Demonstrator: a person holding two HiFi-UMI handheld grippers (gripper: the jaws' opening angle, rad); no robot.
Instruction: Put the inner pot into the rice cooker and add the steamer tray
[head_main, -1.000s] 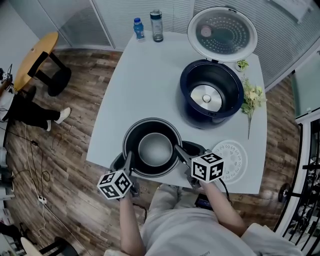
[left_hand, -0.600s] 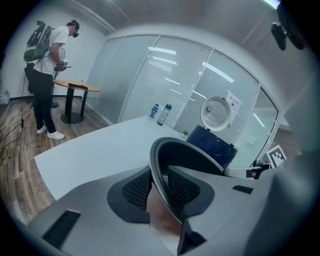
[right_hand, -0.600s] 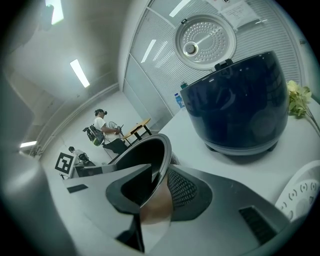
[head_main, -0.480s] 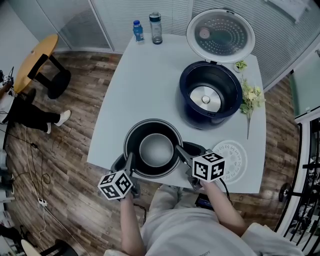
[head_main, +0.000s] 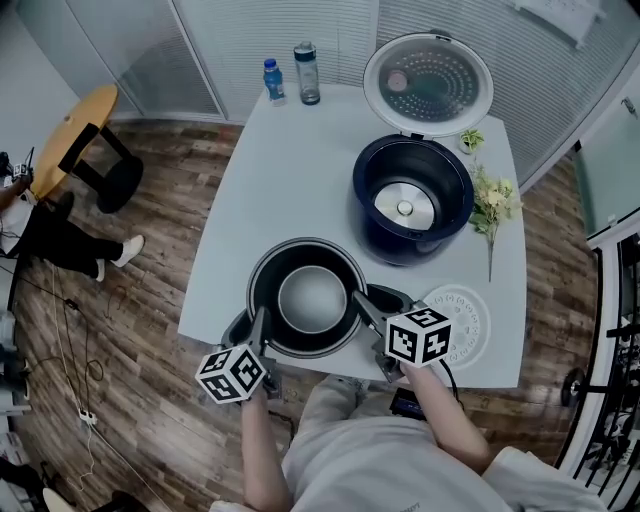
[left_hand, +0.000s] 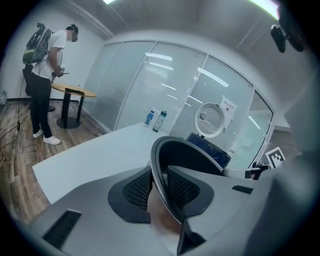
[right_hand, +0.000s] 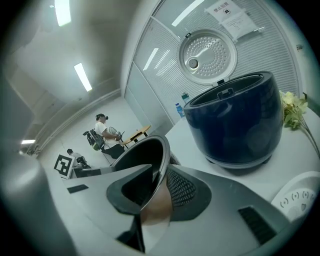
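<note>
The dark inner pot (head_main: 312, 300) with a silvery bottom is at the near edge of the white table (head_main: 290, 170), held between both grippers. My left gripper (head_main: 258, 318) clamps the pot's left rim (left_hand: 165, 165), its jaws closing, one pad inside the wall and one outside. On the opposite rim (right_hand: 150, 155) my right gripper (head_main: 362, 303) grips the same way, jaws also closing. Further back on the right stands the navy rice cooker (head_main: 412, 200), its lid (head_main: 428, 85) up and its cavity empty. The white perforated steamer tray (head_main: 458, 318) lies flat to the right of the pot.
Two bottles (head_main: 273, 80) (head_main: 306, 60) stand at the table's far edge. A sprig of flowers (head_main: 494, 200) lies to the right of the cooker. A person (left_hand: 45, 80) stands by a small round wooden table (head_main: 70, 115) on the wooden floor to the left.
Both grippers have risen slightly with the pot held between them. The cooker and the tray have stayed where they were.
</note>
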